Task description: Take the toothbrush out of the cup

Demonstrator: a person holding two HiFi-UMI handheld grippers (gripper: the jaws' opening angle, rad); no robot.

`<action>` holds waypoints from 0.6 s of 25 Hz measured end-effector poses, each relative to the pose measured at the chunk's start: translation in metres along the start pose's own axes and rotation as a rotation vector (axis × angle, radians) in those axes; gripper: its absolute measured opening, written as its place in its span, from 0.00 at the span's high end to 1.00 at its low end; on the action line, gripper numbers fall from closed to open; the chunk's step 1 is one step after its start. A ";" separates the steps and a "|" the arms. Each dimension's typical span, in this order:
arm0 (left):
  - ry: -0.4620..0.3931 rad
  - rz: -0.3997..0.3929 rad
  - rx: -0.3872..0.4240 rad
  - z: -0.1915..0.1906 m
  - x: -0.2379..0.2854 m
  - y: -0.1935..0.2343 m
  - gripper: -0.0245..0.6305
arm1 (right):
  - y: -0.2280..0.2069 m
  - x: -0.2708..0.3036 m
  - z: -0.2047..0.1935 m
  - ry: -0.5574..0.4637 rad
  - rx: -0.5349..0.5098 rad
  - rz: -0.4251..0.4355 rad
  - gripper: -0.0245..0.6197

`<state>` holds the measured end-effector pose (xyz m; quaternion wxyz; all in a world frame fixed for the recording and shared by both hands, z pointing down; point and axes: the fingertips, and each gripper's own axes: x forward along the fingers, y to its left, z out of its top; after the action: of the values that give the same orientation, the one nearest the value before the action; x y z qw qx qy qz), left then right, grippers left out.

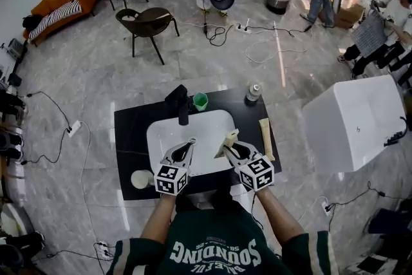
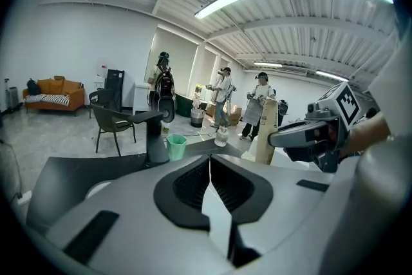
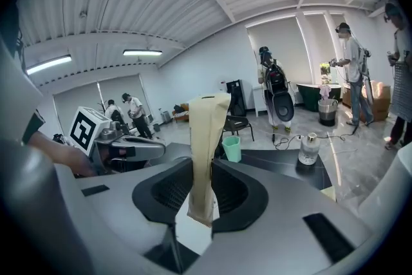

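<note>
A small green cup (image 1: 201, 101) (image 2: 175, 146) (image 3: 232, 148) stands at the back of the black counter (image 1: 132, 132), beside the faucet. No toothbrush shows in it. My left gripper (image 1: 191, 142) (image 2: 209, 163) hangs over the left of the white sink (image 1: 199, 129), shut with nothing between its jaws. Over the sink's right side my right gripper (image 1: 225, 150) (image 3: 207, 167) is shut on a tall tan packet (image 1: 230, 137) (image 3: 207, 138), held upright. The packet (image 2: 265, 132) and right gripper (image 2: 309, 135) also show in the left gripper view.
A black faucet (image 1: 182, 103) rises behind the sink. A clear bottle (image 1: 253, 93) stands at the counter's back right, a long tan box (image 1: 265, 137) lies along its right edge, and a white round cup (image 1: 140, 179) sits front left. A white tub (image 1: 354, 122) stands to the right.
</note>
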<state>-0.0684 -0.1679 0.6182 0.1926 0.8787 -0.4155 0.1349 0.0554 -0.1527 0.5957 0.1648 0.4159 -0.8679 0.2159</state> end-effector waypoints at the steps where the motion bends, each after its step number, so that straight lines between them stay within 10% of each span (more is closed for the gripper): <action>1: 0.003 -0.001 0.000 0.000 0.006 -0.005 0.94 | -0.007 -0.003 -0.002 0.002 0.004 -0.001 0.80; 15: 0.016 0.013 0.002 0.011 0.054 -0.052 0.94 | -0.079 -0.053 -0.035 0.090 0.050 -0.020 0.80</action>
<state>0.0062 -0.1795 0.6185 0.1942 0.8751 -0.4194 0.1433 0.1531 -0.1446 0.6201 0.1953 0.4184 -0.8499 0.2541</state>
